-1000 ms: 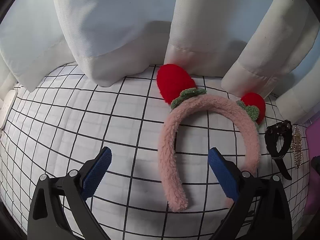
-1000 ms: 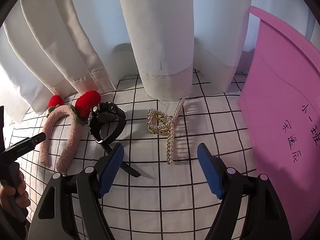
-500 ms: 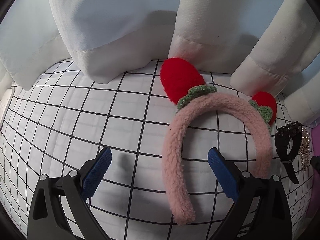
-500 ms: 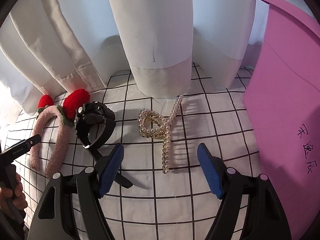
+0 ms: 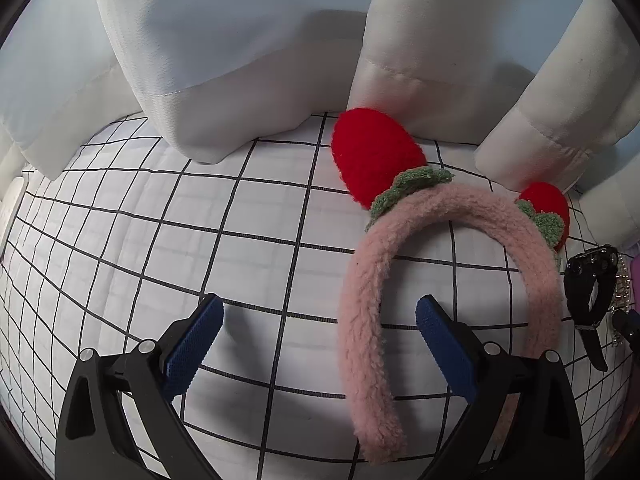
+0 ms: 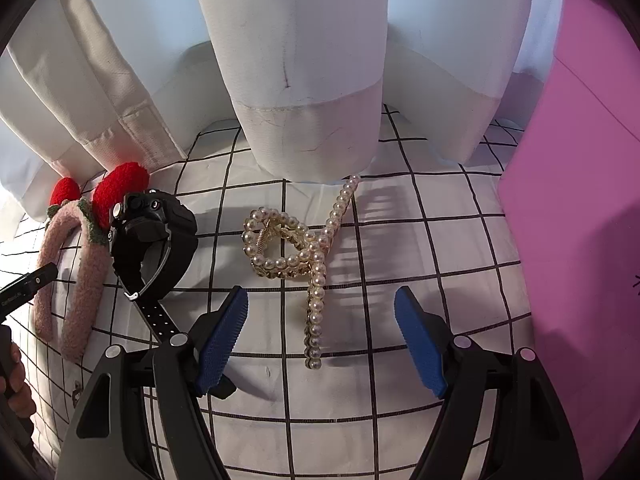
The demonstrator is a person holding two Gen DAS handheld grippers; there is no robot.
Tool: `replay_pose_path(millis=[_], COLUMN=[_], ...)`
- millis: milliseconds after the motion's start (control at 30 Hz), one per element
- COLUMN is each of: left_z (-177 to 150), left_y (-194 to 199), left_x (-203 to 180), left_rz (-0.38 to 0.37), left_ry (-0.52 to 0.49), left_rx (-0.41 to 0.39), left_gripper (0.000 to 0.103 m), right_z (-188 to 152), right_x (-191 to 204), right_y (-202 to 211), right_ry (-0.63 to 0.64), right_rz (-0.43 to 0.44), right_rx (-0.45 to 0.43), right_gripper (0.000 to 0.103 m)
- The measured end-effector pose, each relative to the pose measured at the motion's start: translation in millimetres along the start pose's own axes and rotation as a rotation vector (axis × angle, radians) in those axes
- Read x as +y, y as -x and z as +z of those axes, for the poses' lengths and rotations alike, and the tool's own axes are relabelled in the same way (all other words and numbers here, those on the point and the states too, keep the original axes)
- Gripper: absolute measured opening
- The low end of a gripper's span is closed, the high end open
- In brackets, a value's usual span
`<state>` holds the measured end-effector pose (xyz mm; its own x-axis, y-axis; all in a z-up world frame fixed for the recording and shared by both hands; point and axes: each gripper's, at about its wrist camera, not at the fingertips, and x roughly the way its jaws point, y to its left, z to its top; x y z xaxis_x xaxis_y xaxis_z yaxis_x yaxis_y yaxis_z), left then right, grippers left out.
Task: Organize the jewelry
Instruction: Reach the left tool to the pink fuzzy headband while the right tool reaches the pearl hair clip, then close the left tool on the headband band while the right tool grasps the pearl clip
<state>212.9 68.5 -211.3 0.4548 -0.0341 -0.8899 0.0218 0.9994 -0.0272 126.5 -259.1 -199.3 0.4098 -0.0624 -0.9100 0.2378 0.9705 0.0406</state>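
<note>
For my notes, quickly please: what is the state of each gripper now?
Left gripper: open, holding nothing; one side of the pink headband lies between its fingers.
Right gripper: open, holding nothing, over the pearl hair clip.

White grid-checked cloth (image 6: pixel 420 208) — on it a fuzzy headband (image 5: pixel 400 240), black watch (image 6: pixel 156 240), pearl clip (image 6: pixel 296 248)

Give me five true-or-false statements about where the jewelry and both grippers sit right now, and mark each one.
1. The pearl hair clip lies on the checked cloth. True.
2. The right gripper is clamped on the black watch. False: its jaws are open and empty, with the clip's tail between them.
3. The watch lies between the pink headband and the clip. True.
4. The left gripper holds the headband. False: it is open, with one headband arm between its untouching pads.
5. The purple box stands left of the headband. False: it is at the far right.
</note>
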Motion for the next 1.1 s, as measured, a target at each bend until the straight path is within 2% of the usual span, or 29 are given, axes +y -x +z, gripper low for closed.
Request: replay_pose_path(millis=[333, 433, 833, 900, 933, 1000, 1067, 1100], left_z=[6.2, 8.1, 16.6, 13.2, 10.8, 6.4, 3.0, 2.1], left_y=[-12.4, -15.1, -18.9, -15.4, -13.3, -8.2, -4.3, -2.8], left_x=[-11.6, -13.4, -21.4, -22.4, -22.4, -23.0, -23.2, -22.9], left_rz=[0.014, 0.016, 0.023, 0.019, 0.018, 0.015, 0.012, 0.011], left_ry=[-0.016, -0.019, -0.013, -0.014, -0.017, -0.018, -0.018, -0.017], left_rx=[0.005, 0.005, -0.023, -0.032, -0.039, -0.052, -0.062, -0.067], left_gripper=[0.095, 0.095, 0.097, 0.092, 0.088, 0.077, 0.063, 0.059], right_z=[11.6, 20.4, 43.2, 41.7, 40.3, 39.2, 40.6, 41.0], right_x=[5.1, 10.9, 15.0, 18.6, 20.3, 25.7, 27.9, 28.6], right_y=[-19.9, -38.0, -61.0, -60.0, -59.9, -59.3, -59.9, -60.9], right_ry=[0.049, 0.068, 0.084, 0.093, 0.1, 0.109, 0.115, 0.113], right_rz=[-0.021, -0.025, 0.007, 0.011, 0.011, 0.017, 0.014, 0.017], right_rx=[0.012, 0.019, -0.028, -0.034, -0.037, -0.044, -0.045, -0.044], right_gripper=[0.072, 0.072, 0.072, 0.068, 0.066, 0.053, 0.045, 0.045])
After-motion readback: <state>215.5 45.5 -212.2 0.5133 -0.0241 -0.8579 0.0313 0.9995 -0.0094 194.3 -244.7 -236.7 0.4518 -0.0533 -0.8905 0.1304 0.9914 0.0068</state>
